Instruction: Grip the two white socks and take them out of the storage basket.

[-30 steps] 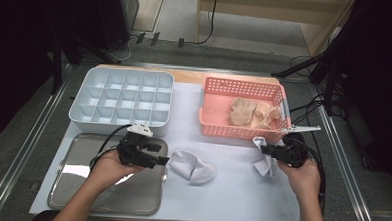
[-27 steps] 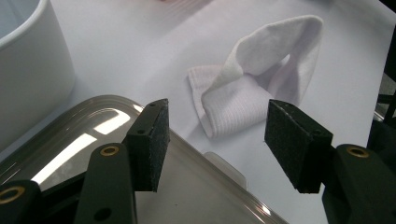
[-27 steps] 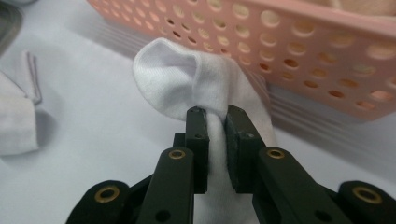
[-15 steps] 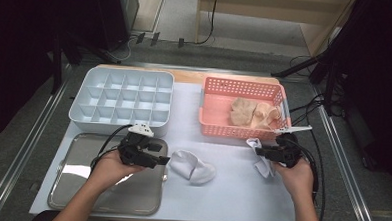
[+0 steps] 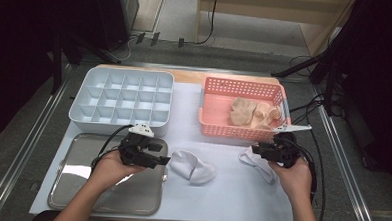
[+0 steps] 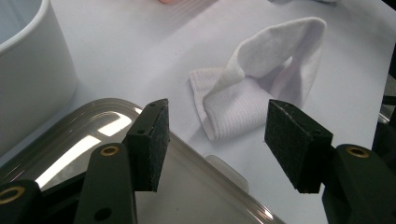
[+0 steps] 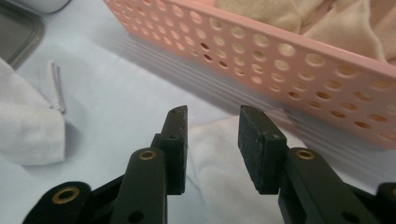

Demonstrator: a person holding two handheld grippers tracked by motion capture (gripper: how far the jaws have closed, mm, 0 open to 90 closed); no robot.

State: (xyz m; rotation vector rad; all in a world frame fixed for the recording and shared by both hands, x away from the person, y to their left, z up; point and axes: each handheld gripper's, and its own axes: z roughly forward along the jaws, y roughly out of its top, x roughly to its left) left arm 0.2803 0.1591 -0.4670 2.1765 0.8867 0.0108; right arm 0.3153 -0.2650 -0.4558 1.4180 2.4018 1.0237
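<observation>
White table (image 5: 230, 192) lies bare between sock (image 5: 194, 166) and right tool (image 5: 256, 150).

Place: a lab or test room arranged for recording, not a home.
Surface (image 5: 230, 192): a white sheet on a bench with metal rails (image 5: 27, 148) along both sides.
Floor: grey carpet, with loose black cables (image 5: 208, 21) running over it.
Surroundings: dark stands and black equipment at the left and right, a wooden furniture piece (image 5: 268, 6) behind.
Tools: each hand holds a cabled gripper.
</observation>
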